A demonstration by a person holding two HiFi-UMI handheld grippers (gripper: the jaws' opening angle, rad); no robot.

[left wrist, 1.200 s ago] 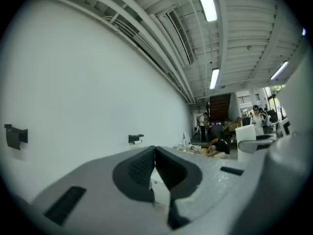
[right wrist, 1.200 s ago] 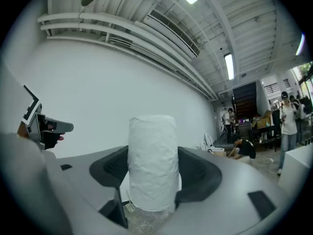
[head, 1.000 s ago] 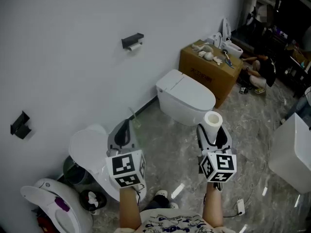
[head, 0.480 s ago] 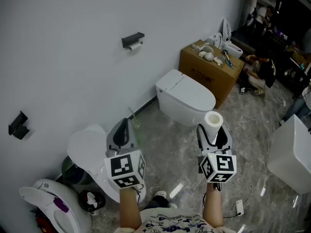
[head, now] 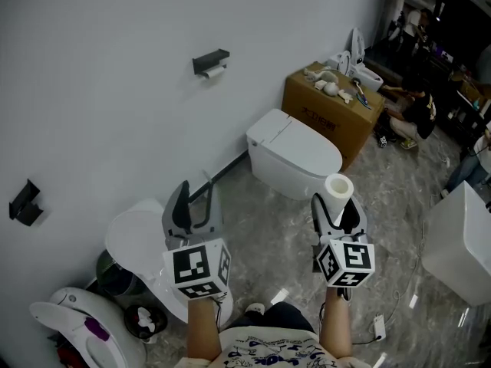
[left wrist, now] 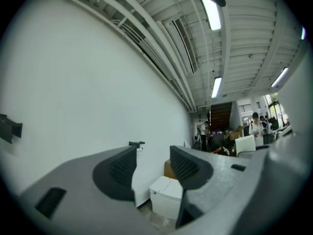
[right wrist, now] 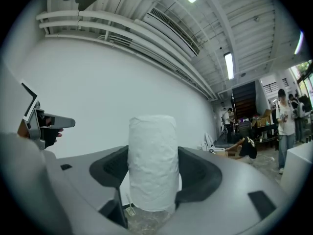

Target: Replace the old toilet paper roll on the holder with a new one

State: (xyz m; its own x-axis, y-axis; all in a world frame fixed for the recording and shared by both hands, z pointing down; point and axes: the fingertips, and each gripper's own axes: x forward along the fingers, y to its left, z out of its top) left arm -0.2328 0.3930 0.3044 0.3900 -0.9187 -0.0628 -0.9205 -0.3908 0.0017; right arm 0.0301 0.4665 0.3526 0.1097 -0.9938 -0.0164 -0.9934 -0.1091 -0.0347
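New roll (right wrist: 151, 163) upright, R gripper (head: 337, 207) (clamped)

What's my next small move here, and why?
Probably carry the left claw toward the wall holder to take off the old roll. That claw has just been opening, with nothing between its jaws, and the holder is well off across the room. The right claw already grips the new toilet paper roll.
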